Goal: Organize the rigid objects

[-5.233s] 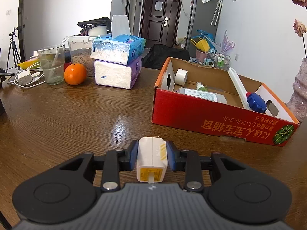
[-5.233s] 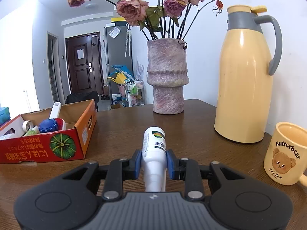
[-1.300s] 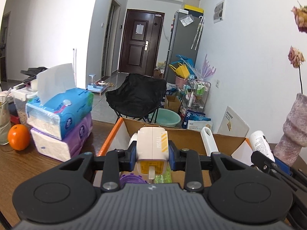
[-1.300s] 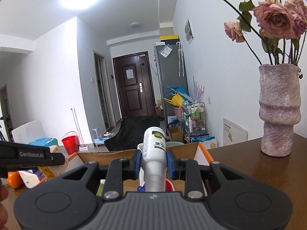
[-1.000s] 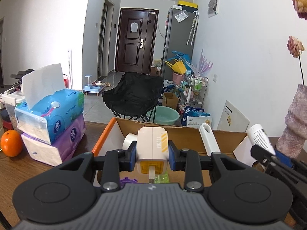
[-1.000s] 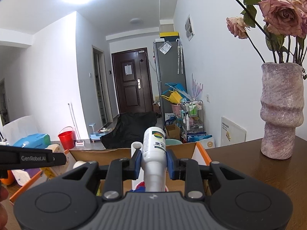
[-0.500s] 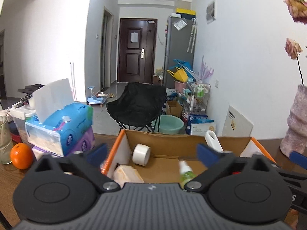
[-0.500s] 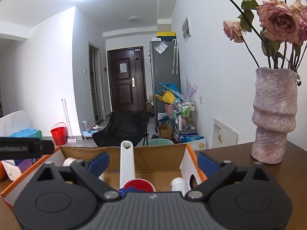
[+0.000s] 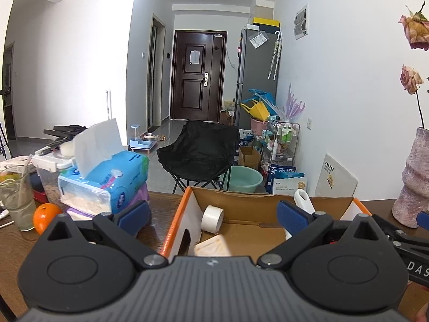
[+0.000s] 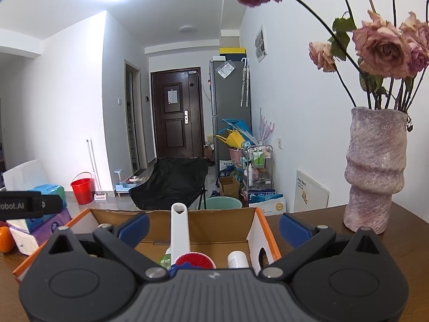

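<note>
Left view alone shows charger [image 9: 213, 244] and tape [image 9: 212, 218] in box [image 9: 175, 230]; right view alone shows bottle [image 10: 237, 259] inside. Both grippers [image 9: 211, 216] [image 10: 213, 226], pinching these 1 s ago, now spread empty

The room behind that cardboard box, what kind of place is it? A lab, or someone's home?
Most likely someone's home, a lived-in flat. A dark front door stands down the hall beside a grey fridge, a black folding chair sits behind the wooden table, and dried roses fill a vase.
</note>
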`<state>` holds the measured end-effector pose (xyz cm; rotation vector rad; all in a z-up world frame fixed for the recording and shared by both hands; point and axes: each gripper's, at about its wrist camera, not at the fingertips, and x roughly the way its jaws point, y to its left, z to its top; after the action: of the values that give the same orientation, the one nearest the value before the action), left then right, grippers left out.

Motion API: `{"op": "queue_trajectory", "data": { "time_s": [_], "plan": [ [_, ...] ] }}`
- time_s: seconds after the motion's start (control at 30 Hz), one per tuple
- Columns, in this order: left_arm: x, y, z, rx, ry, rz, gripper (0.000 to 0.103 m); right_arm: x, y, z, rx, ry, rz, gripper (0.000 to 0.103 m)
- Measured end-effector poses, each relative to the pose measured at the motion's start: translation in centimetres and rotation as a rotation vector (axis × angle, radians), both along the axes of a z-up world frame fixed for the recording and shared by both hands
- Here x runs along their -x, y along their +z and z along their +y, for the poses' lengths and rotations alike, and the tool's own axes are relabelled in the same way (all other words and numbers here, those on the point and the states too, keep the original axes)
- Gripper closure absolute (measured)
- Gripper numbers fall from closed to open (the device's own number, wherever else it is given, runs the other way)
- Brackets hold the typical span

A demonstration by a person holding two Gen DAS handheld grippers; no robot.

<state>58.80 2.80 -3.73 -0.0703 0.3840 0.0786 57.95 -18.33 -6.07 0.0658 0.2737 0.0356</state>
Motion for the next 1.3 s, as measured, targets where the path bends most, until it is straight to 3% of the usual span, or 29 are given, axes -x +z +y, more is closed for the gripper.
{"op": "queue_trajectory", "data": {
  "time_s": [0.33, 0.7, 1.3],
  "plan": [
    [3.7, 1.4, 0.5, -0.014, 0.0, -0.001, 0.0, 3.7, 1.8, -0.1, 0.022, 0.02, 0.014, 0.0],
    [10.2, 3.1, 0.6, -0.036, 0.003, 0.005, 0.0, 10.8, 4.6, -1.0, -0.007, 0.034, 0.007, 0.0],
    [27.0, 6.0, -1.5, -0.064, -0.049, -0.024, 0.0, 27.0, 7.9, -3.2, -0.014, 0.04, -0.024, 0.0]
  ]
}}
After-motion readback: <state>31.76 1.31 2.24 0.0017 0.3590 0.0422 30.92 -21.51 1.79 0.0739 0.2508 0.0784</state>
